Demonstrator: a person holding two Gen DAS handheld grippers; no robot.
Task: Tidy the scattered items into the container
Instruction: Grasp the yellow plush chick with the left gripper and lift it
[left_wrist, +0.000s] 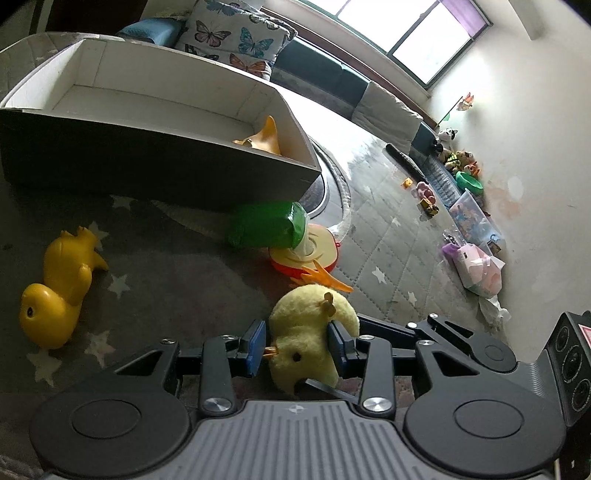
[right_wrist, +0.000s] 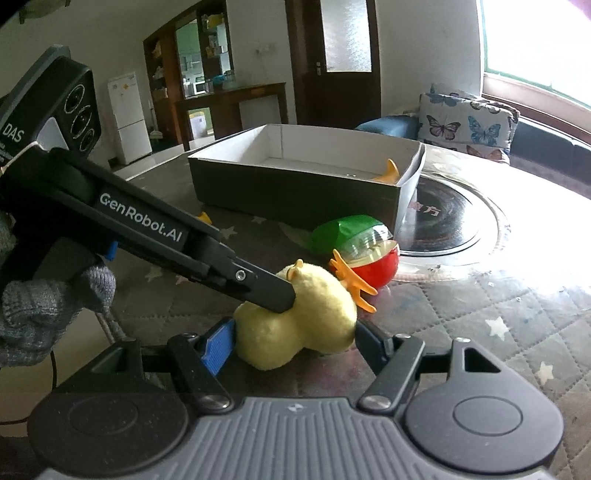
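A yellow plush duck (left_wrist: 308, 339) lies on the star-patterned mat, orange feet pointing away. My left gripper (left_wrist: 297, 345) is shut on the plush duck, its blue pads pressing both sides. My right gripper (right_wrist: 295, 341) stands open around the same plush duck (right_wrist: 299, 325), pads beside it. The left gripper's finger (right_wrist: 269, 291) shows pressing into the plush in the right wrist view. The box (left_wrist: 159, 158) with white inside holds a yellow toy (left_wrist: 264, 138). A yellow plastic duck (left_wrist: 59, 291) lies at the left.
A green-and-red round toy (left_wrist: 291, 240) lies just beyond the plush, near the box's corner; it also shows in the right wrist view (right_wrist: 362, 243). A round glass plate (right_wrist: 454, 225) is set in the surface beside the box (right_wrist: 295, 184). Butterfly cushions (right_wrist: 465, 125) sit behind.
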